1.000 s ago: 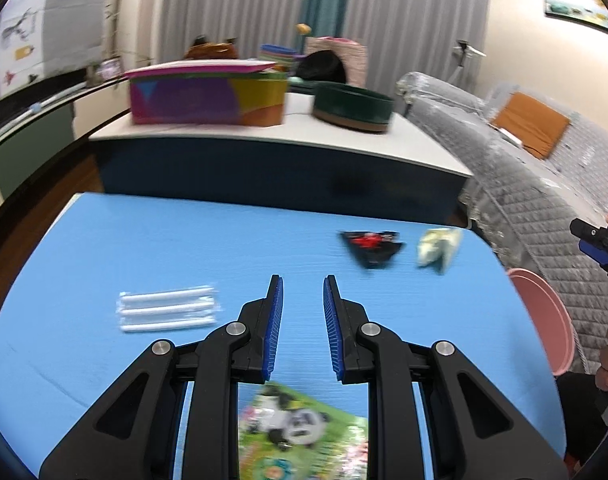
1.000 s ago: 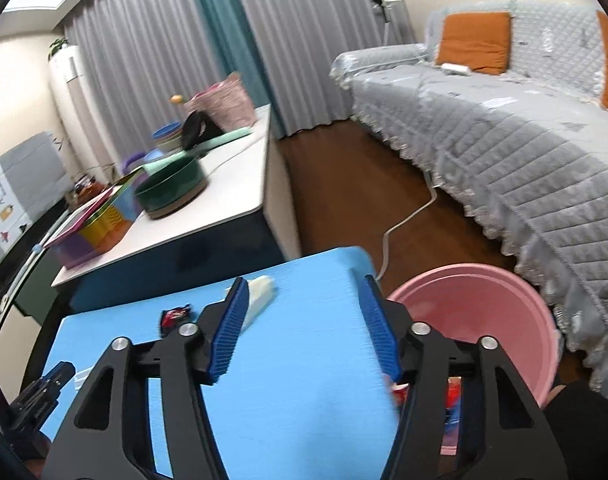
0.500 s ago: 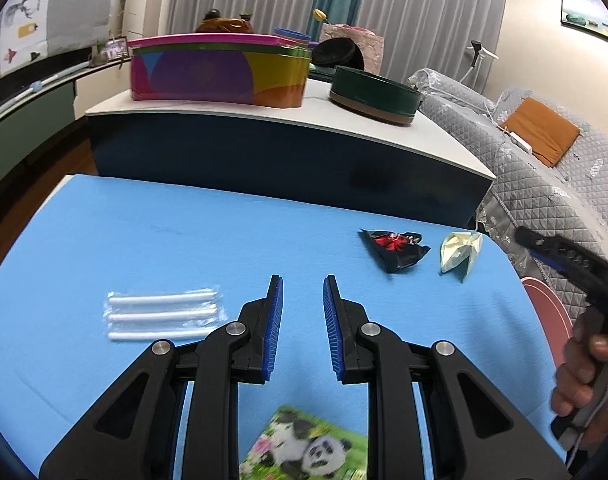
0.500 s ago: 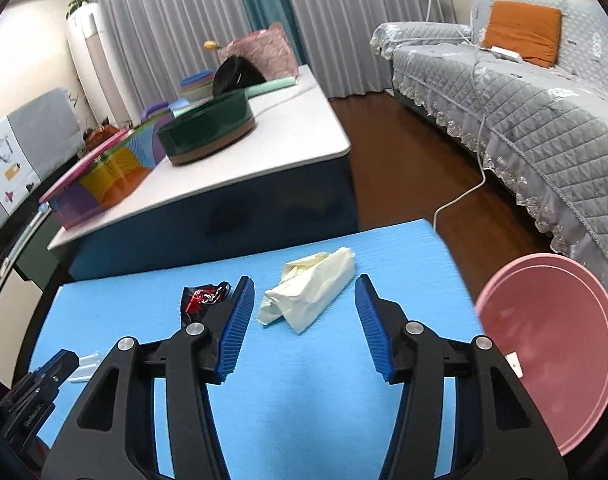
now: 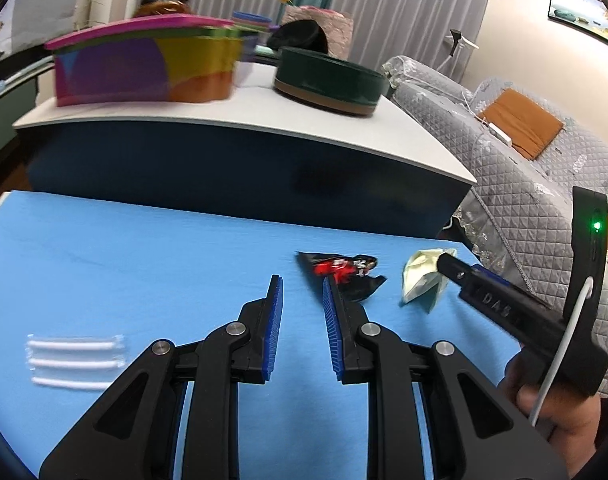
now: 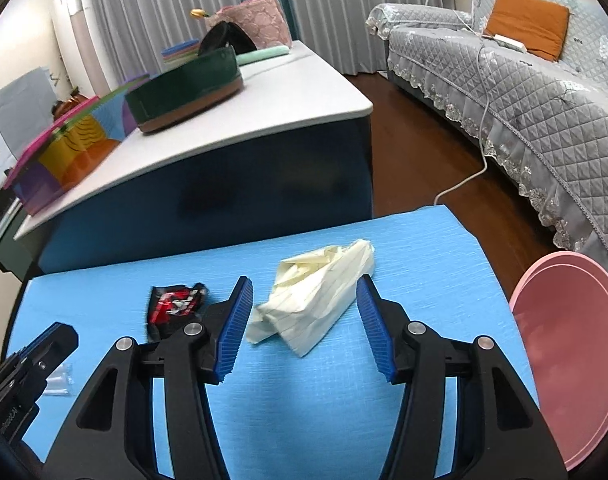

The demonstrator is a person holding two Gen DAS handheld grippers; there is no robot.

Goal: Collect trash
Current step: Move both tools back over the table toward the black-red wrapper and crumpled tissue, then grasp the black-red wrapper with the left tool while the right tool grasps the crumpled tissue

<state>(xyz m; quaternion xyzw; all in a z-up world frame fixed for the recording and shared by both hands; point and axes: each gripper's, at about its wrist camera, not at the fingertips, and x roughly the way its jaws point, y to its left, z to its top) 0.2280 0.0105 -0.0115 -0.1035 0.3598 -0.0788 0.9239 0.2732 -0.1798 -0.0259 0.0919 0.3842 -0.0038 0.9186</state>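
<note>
A crumpled cream lined paper lies on the blue table between the fingers of my open right gripper, near their tips. It also shows in the left wrist view. A black and red snack wrapper lies just beyond the right fingertip of my open, empty left gripper; it shows in the right wrist view too. A clear pack of white straws lies at the left.
A pink bucket stands beside the table's right edge. Behind the blue table is a white-topped counter with a colourful box and a dark green round tin. A grey quilted sofa is at the right.
Both grippers have moved forward over the table. The right one swung left from the bucket and now straddles the paper. The panda packet has dropped out of the left view.
</note>
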